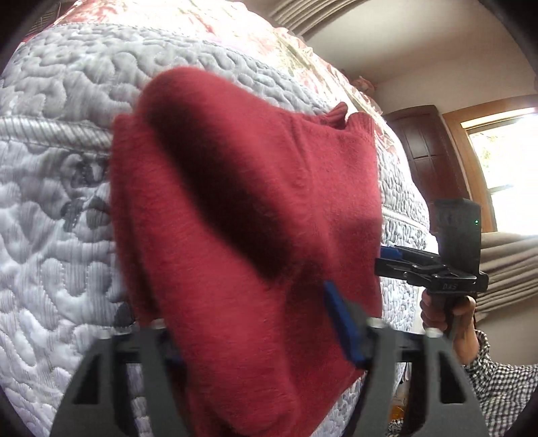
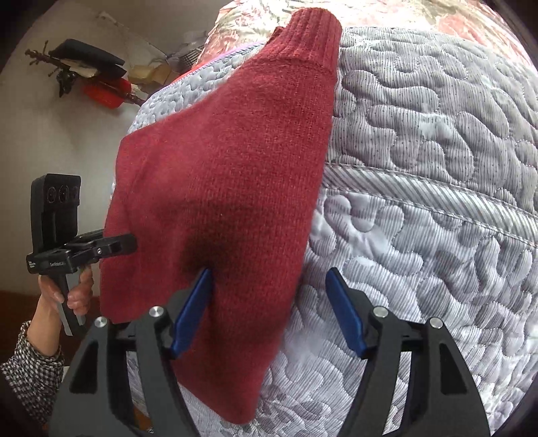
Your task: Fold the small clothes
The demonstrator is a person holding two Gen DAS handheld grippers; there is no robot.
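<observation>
A dark red knitted sweater [image 1: 255, 188] hangs from the top of the grey quilted mattress [image 1: 60, 208] down over its side. Its ribbed cuff [image 2: 312, 37] lies up on the bed. My left gripper [image 1: 255, 336] is open. The sweater drapes between its fingers and hides the left pad, while the right blue pad [image 1: 339, 319] shows at the cloth's edge. My right gripper [image 2: 267, 316] is also open, and the sweater's lower part [image 2: 235, 235] falls against its left blue pad [image 2: 191, 312]. Each gripper appears in the other's view at the sweater's side edge.
A floral blanket [image 1: 255, 30] covers the far part of the bed. A wooden door [image 1: 427, 148], a bright window [image 1: 504, 158] and curtains stand to the right. Dark and red items hang on a wall hook [image 2: 90, 70]. A hand in a checked sleeve [image 2: 30, 366] holds each gripper.
</observation>
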